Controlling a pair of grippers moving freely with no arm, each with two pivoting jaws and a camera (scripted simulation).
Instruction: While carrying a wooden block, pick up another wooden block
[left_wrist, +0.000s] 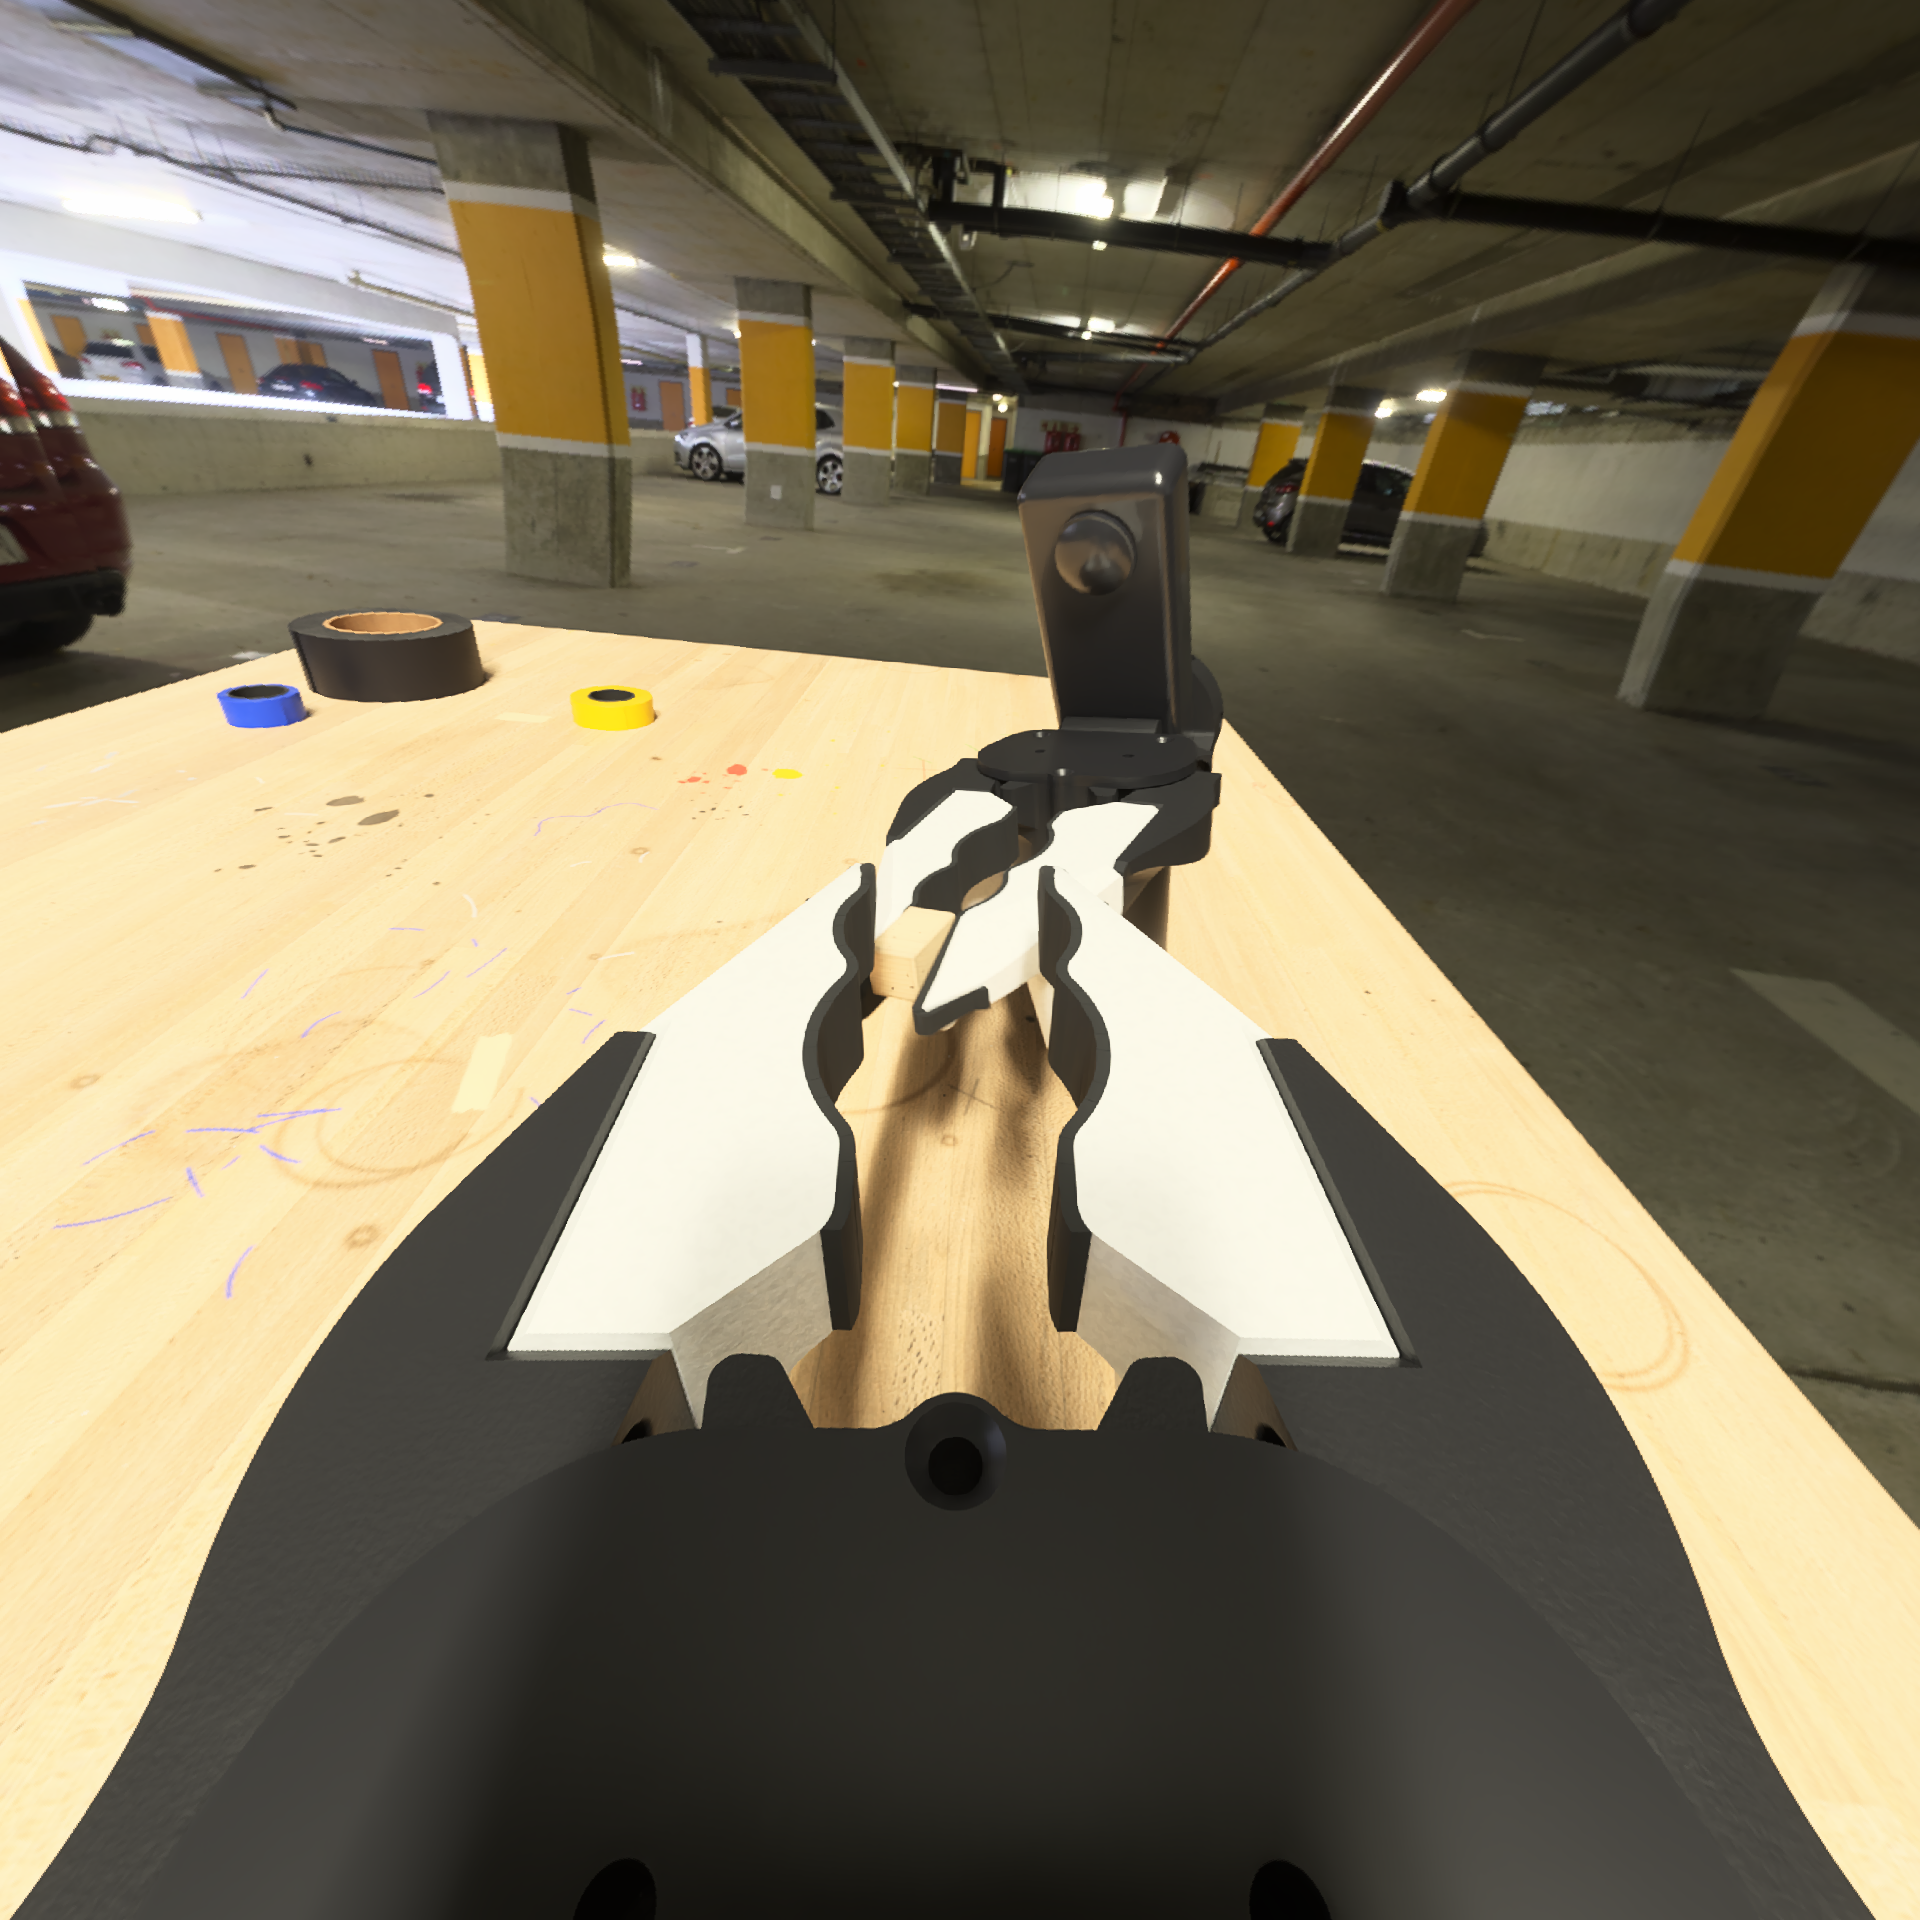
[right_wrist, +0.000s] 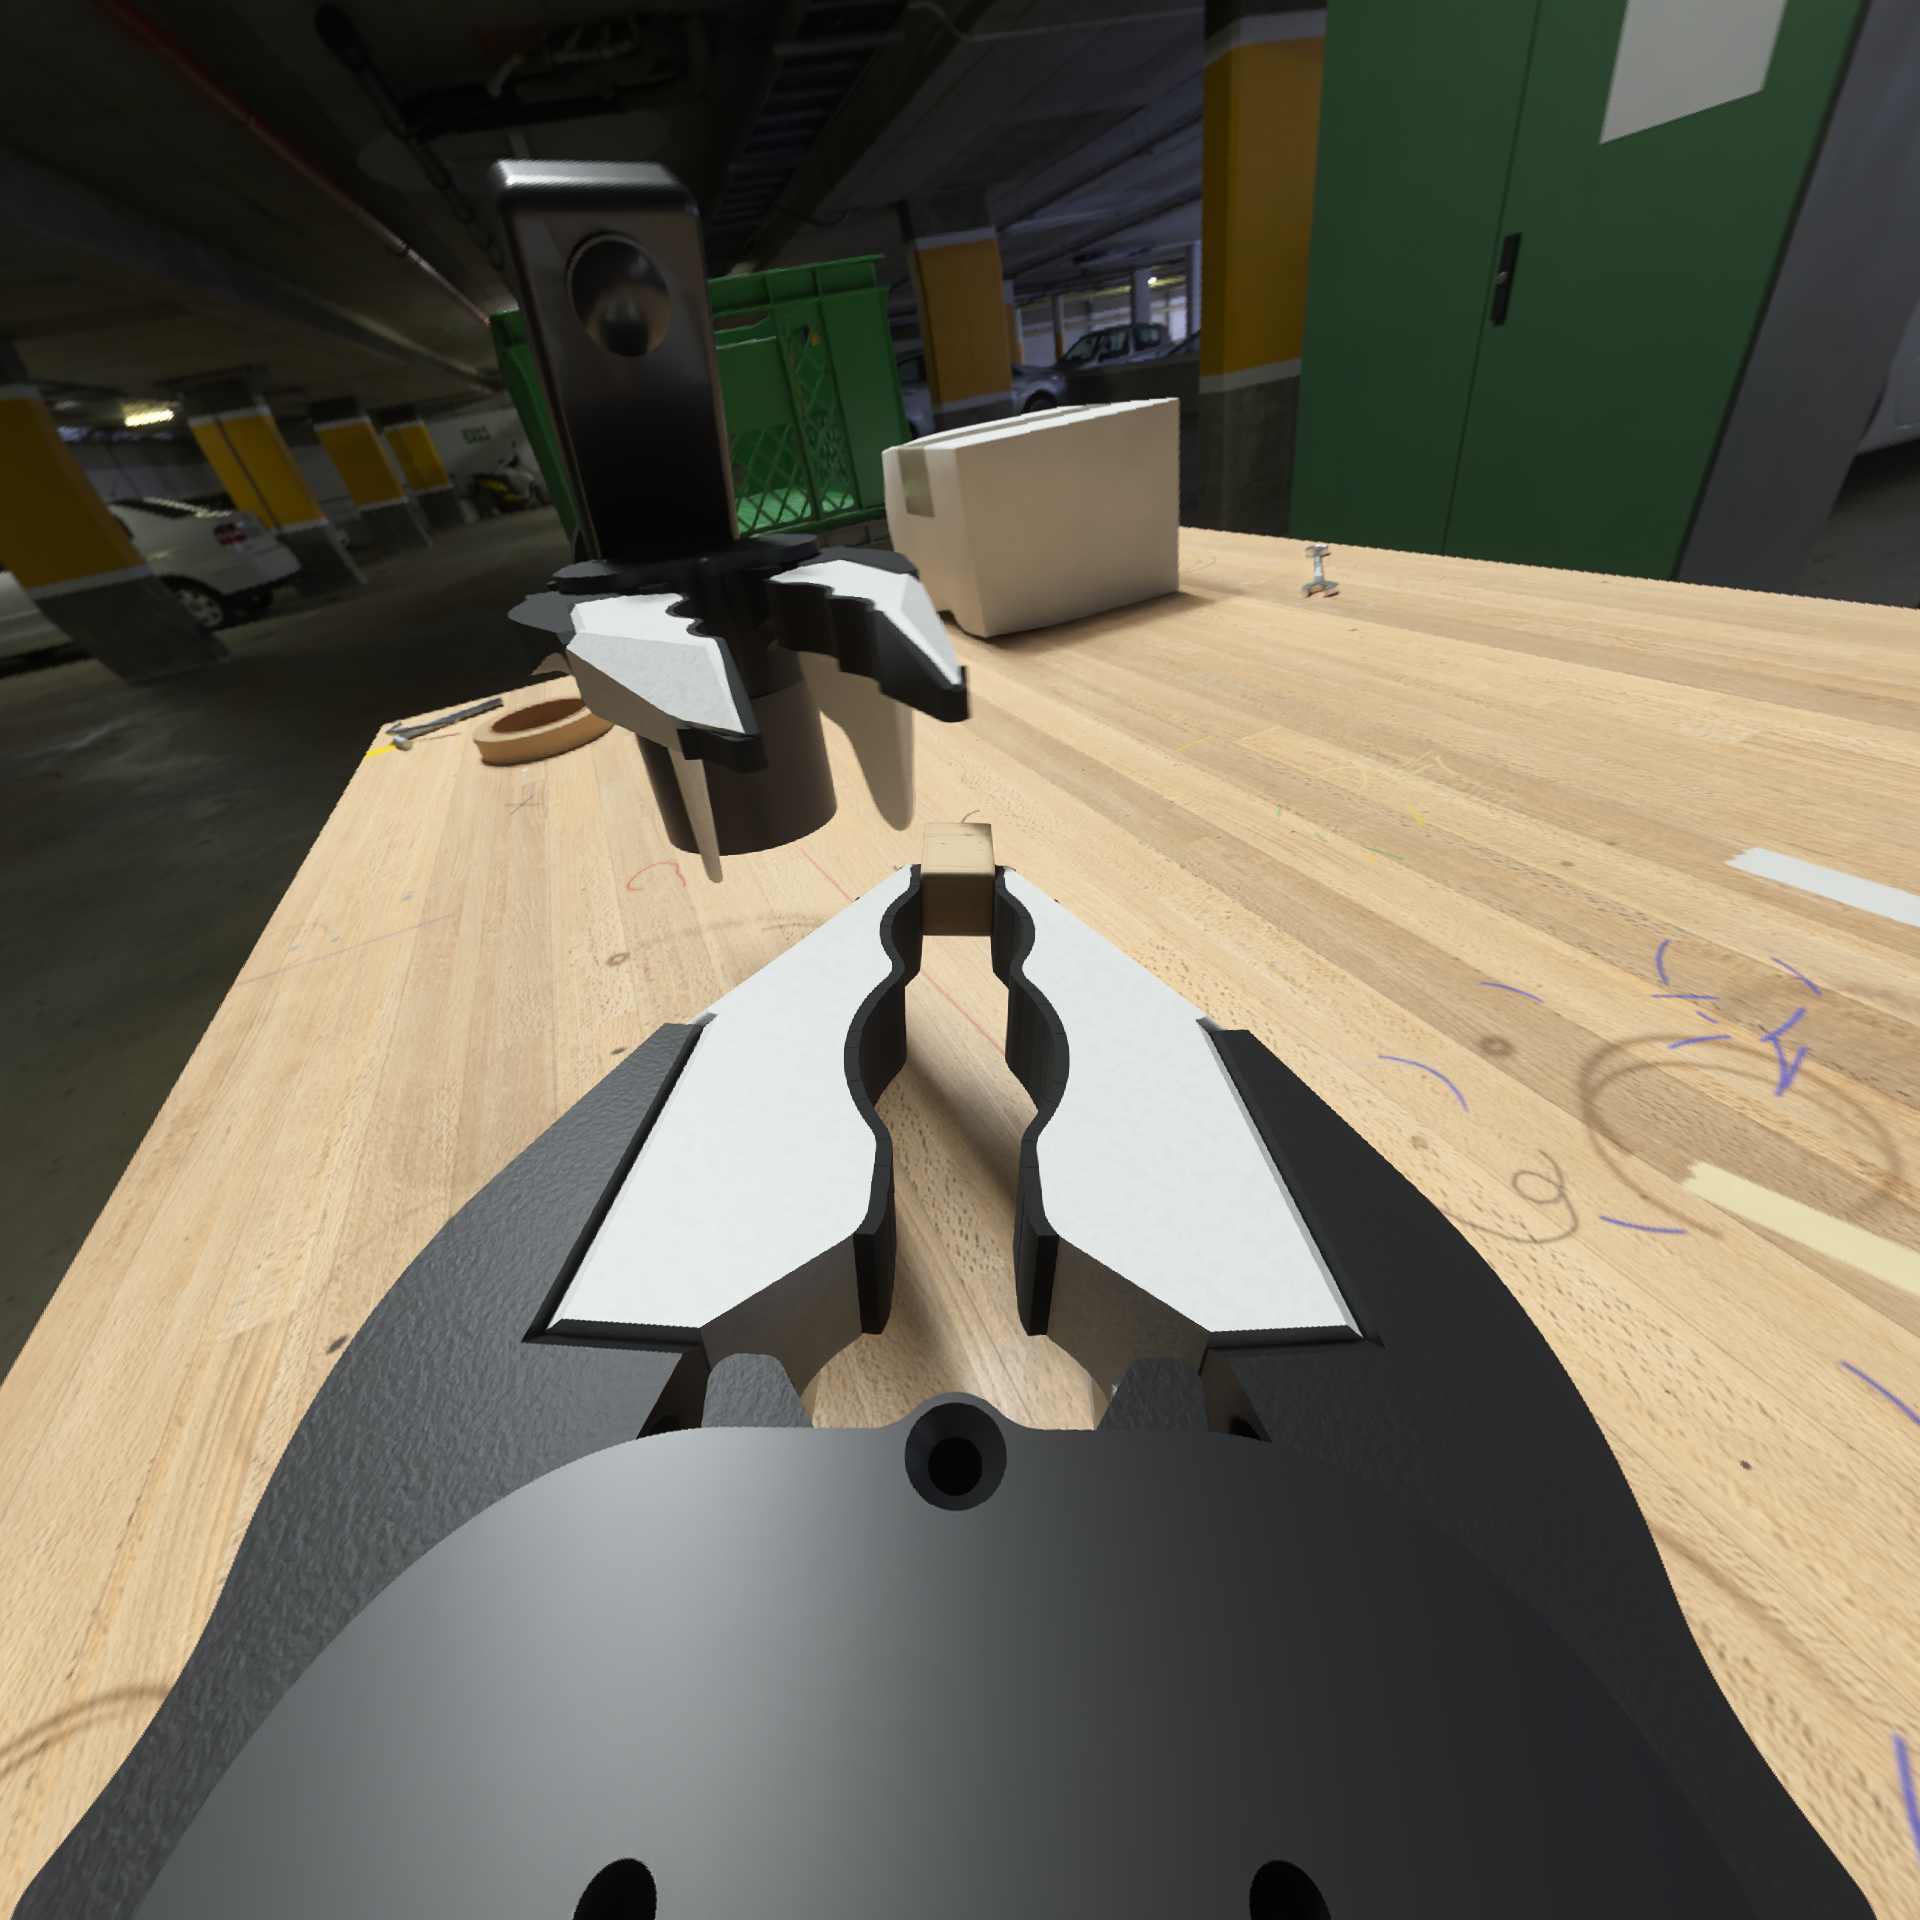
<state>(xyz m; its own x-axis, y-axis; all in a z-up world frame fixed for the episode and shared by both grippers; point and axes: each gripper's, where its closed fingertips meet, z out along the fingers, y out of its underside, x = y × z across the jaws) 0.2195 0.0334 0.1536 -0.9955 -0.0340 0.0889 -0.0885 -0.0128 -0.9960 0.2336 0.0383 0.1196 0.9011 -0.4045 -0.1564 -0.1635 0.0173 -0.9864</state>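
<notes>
My right fingers (right_wrist: 957, 883) pinch a wooden block (right_wrist: 957, 883) at their tips, above the desk (right_wrist: 1351, 831). My left fingers (left_wrist: 951, 914), at eleven o'clock, hang spread, gripping nothing. The second block: not visible.

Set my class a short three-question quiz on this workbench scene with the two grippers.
1. What do the jaws of the right gripper hold?
2. True or false: the jaws of the left gripper are shut on something.
3. Which tape roll on the table is largest? A black, B blue, C yellow.
Key: 1 a wooden block; 2 false, they are open and empty; 3 A, the black tape roll.
</notes>
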